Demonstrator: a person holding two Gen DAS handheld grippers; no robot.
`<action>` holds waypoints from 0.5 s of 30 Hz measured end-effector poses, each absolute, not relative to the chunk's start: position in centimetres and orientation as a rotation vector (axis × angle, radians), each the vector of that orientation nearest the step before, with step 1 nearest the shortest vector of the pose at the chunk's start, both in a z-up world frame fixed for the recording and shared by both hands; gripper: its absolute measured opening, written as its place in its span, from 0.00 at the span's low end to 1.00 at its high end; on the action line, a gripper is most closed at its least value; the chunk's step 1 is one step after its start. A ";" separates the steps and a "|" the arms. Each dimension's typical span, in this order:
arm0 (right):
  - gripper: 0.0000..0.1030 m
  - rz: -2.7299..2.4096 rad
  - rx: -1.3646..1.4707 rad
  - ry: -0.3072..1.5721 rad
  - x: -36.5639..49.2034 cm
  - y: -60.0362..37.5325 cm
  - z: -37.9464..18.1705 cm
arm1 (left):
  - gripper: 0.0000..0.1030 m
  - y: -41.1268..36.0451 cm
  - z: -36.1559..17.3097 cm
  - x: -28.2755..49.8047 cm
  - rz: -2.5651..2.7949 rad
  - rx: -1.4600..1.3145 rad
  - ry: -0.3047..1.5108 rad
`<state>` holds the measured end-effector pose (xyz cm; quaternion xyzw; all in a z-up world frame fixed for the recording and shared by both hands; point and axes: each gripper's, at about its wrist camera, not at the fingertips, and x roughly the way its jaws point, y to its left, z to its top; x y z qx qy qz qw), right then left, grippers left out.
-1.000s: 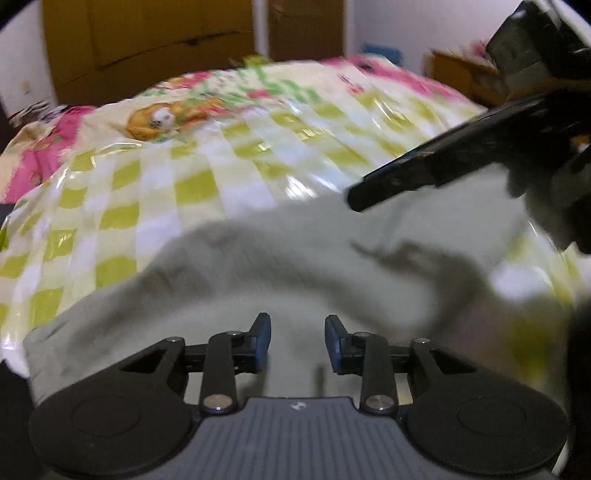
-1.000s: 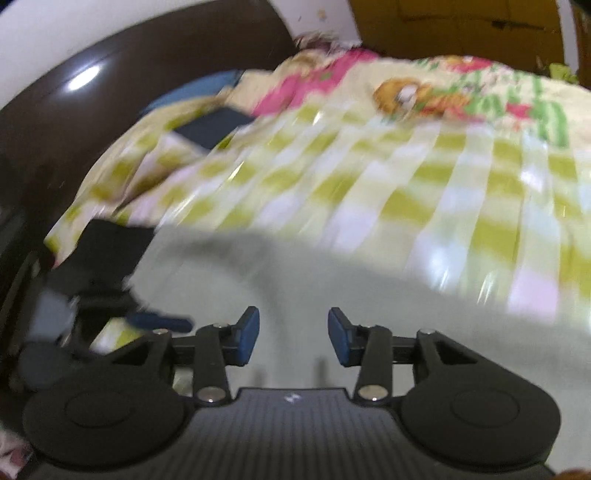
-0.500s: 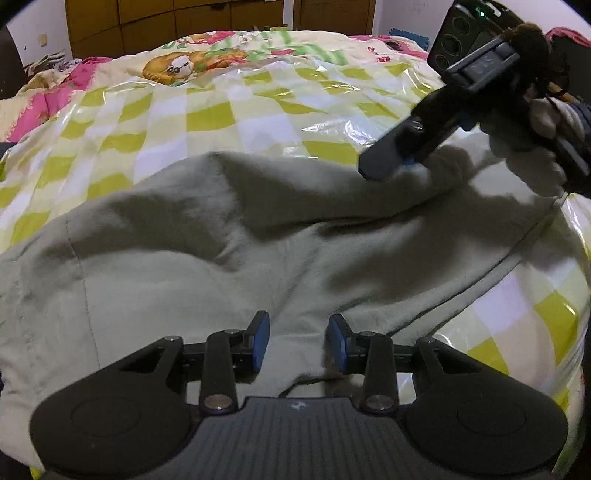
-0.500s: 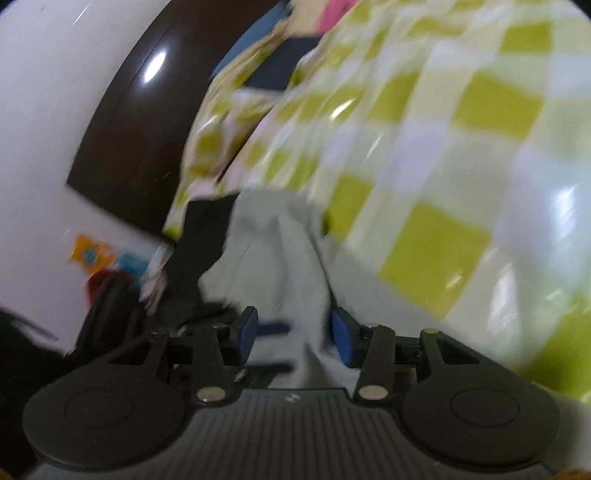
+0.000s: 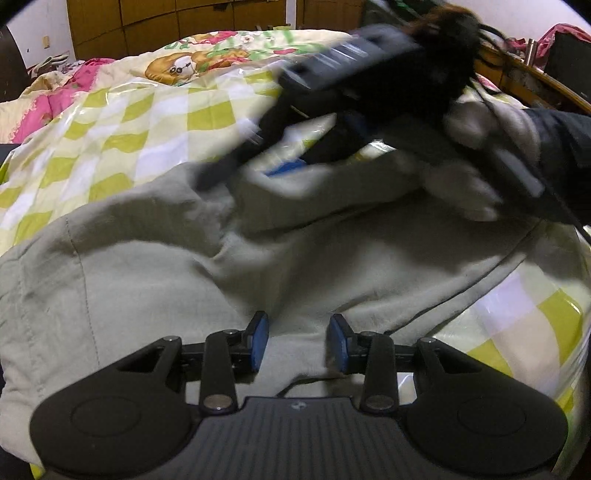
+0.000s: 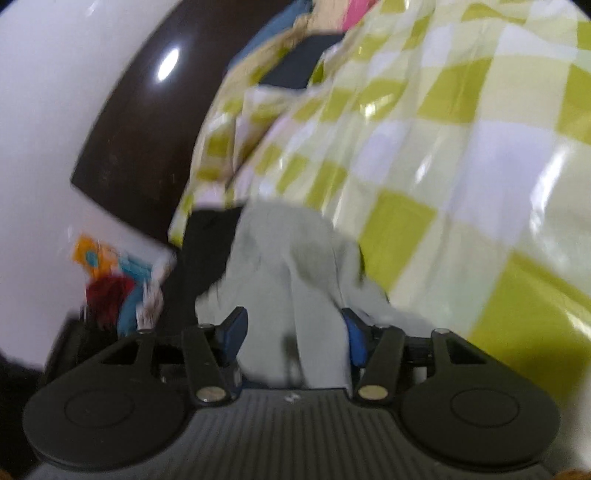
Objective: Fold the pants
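Grey-green pants (image 5: 258, 277) lie rumpled across the checked bed cover (image 5: 147, 129). My left gripper (image 5: 297, 339) hovers over their near part, open, with only cloth and a thin cord below the gap. The right gripper (image 5: 258, 162), blurred, held by a gloved hand (image 5: 476, 177), reaches onto the pants' far fold. In the right wrist view a bunched strip of pants (image 6: 288, 251) runs between the fingers of the right gripper (image 6: 293, 332). Its jaws are opening, with the cloth loose against the right pad.
The yellow-green checked cover (image 6: 461, 147) is glossy plastic. A pink cartoon blanket (image 5: 44, 107) lies beyond it, below wooden wardrobes (image 5: 184, 14). A dark headboard (image 6: 129, 122) and colourful clutter (image 6: 110, 273) sit past the bed's edge. Wooden furniture (image 5: 535, 77) stands at the right.
The right gripper swung down and rolled onto the pants' far fold, and its fingers spread wider. The left gripper sank nearer the pants a second ago, then held still.
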<state>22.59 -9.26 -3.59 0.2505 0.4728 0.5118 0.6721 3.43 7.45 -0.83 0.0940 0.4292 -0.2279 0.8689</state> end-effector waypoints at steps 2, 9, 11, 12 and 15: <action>0.56 1.095 0.740 1.004 24.5 -10.2 -3.9 | 0.50 7.5 -0.9 3.3 -0.478 0.194 0.894; 0.59 1.073 0.677 1.024 24.9 -12.9 -1.5 | 0.50 8.1 -1.0 3.0 -0.484 0.174 0.880; 0.59 1.054 0.598 1.134 23.8 -13.8 -1.7 | 0.50 8.2 -1.0 3.0 -0.485 0.172 0.877; 0.59 1.052 0.560 1.163 23.3 -14.2 -1.6 | 0.50 8.3 -1.1 3.0 -0.485 0.171 0.876; 0.59 1.047 0.443 1.242 21.7 -15.4 -0.8 | 0.50 8.4 -1.2 3.0 -0.484 0.173 0.877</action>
